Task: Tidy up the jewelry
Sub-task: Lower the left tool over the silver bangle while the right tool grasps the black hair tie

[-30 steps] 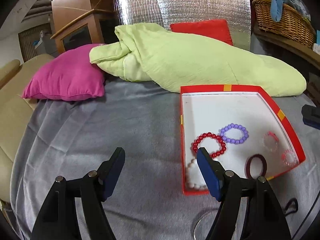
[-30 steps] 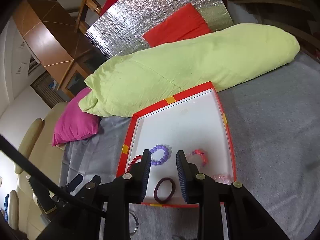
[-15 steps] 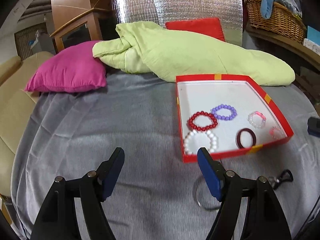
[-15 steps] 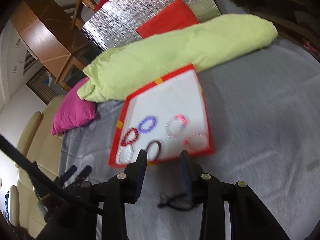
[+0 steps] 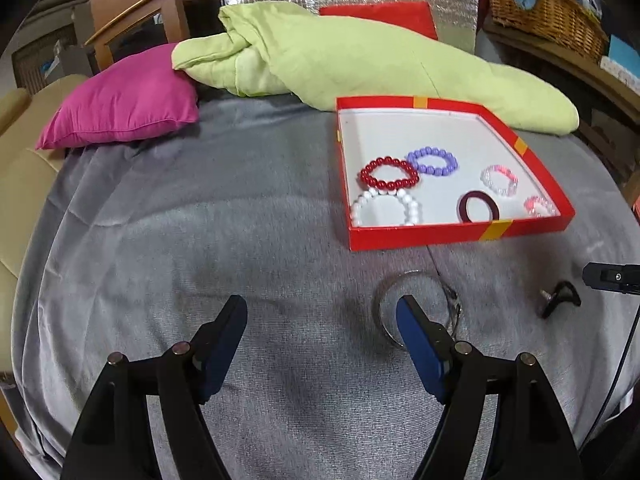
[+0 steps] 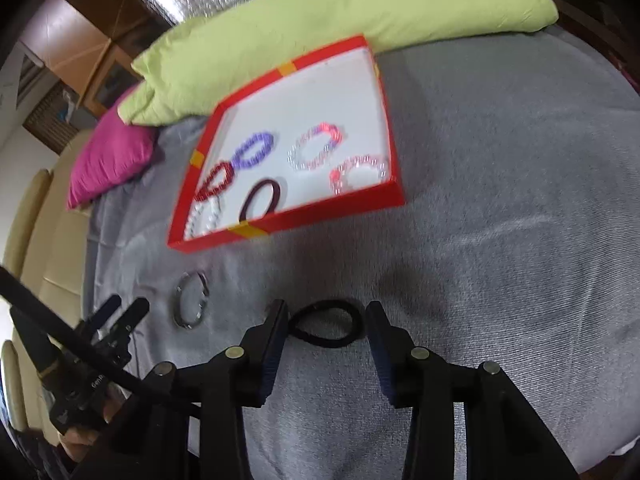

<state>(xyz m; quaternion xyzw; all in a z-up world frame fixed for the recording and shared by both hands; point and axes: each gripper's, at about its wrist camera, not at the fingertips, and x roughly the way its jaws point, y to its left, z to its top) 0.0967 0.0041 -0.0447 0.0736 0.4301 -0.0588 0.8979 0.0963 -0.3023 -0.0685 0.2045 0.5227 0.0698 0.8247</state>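
Grey fabric (image 5: 200, 240) covered the surface in front of you, with a pink cushion (image 5: 120, 112) at its far left and a pale green quilt (image 5: 360, 56) bunched along the back. Your left gripper (image 5: 320, 316) stood wide apart above the cloth and held nothing; its right finger (image 5: 416, 340) overlapped the silver bangle (image 5: 384, 300) lying flat there. Beyond the bangle sat the red tray (image 5: 420, 236), white inside, holding a white bead bracelet (image 5: 384, 208), a red one (image 5: 388, 174), a purple one (image 5: 432, 160), a dark ring (image 5: 478, 208) and two clear pinkish bracelets (image 5: 500, 180). Further right, your right gripper (image 6: 326, 322) pointed down with its jaws opening. The black hair tie (image 6: 324, 328) lay on the cloth between them, and neither pad pressed on it
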